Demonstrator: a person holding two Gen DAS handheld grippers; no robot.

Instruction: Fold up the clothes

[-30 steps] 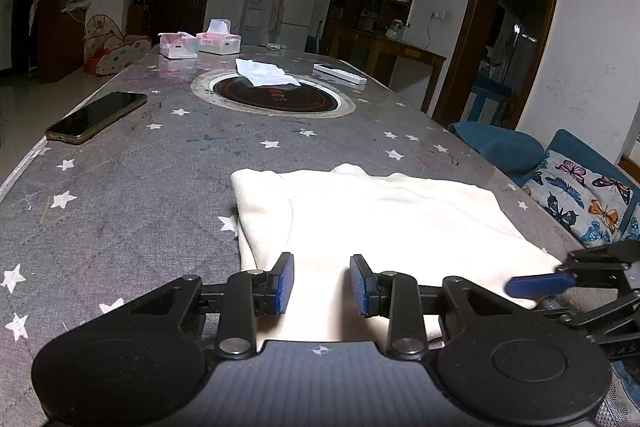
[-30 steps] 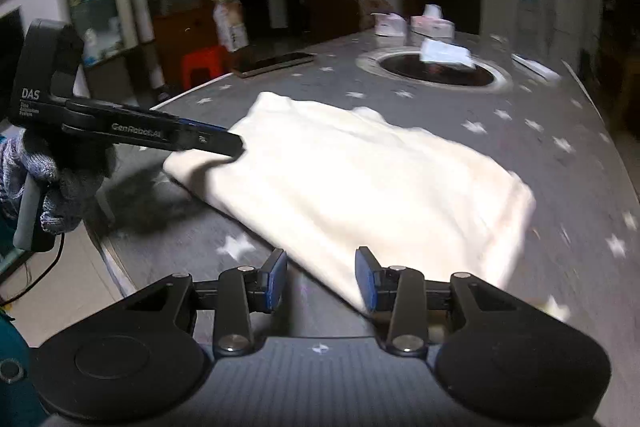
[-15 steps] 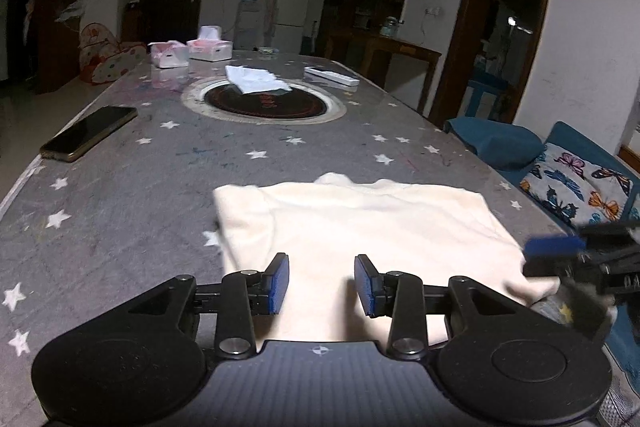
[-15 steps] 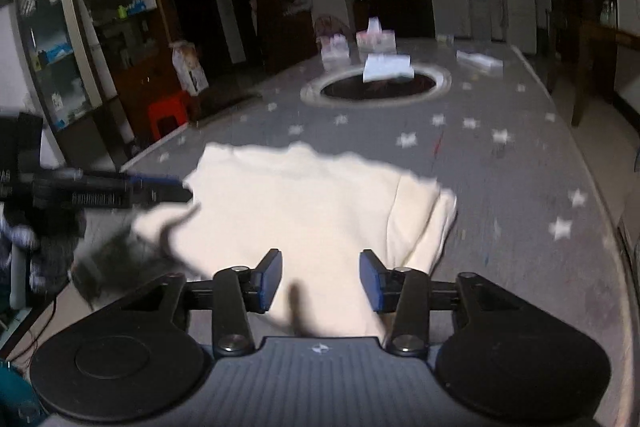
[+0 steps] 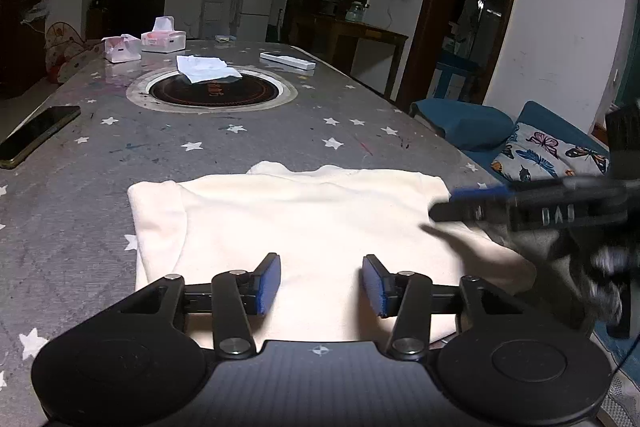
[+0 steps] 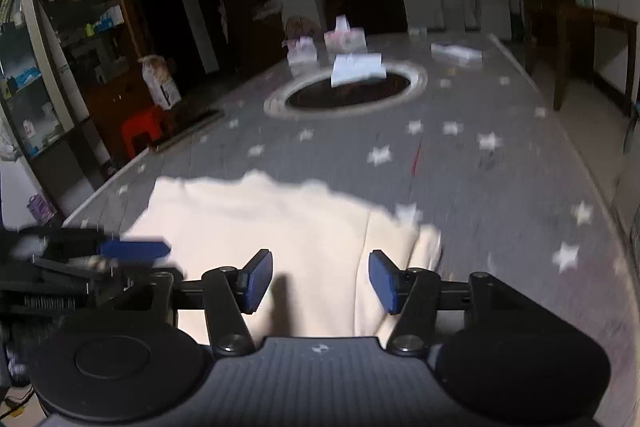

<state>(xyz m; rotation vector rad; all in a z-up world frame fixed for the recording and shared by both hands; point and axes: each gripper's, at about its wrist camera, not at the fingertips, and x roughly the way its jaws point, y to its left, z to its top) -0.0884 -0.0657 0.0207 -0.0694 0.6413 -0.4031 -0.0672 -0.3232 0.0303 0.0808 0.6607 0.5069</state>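
A cream garment lies folded flat on the grey star-patterned table, with a sleeve fold along its left side. My left gripper hovers over its near edge, jaws opening, nothing between the blue pads. In the right wrist view the same garment shows blurred, and my right gripper stands over its near right part, jaws opening and empty. The right gripper also reaches in at the garment's right edge in the left wrist view; the left gripper's blue fingertip shows at the left.
A black phone lies near the table's left edge. Mid-table sits a round inset burner with a white cloth on it. Tissue boxes and a white remote lie farther back. A blue sofa with butterfly cushion borders the right.
Both grippers' jaws have widened. The right wrist view swung from looking left across the garment to looking along the table. The right gripper moved up along the garment's right edge.
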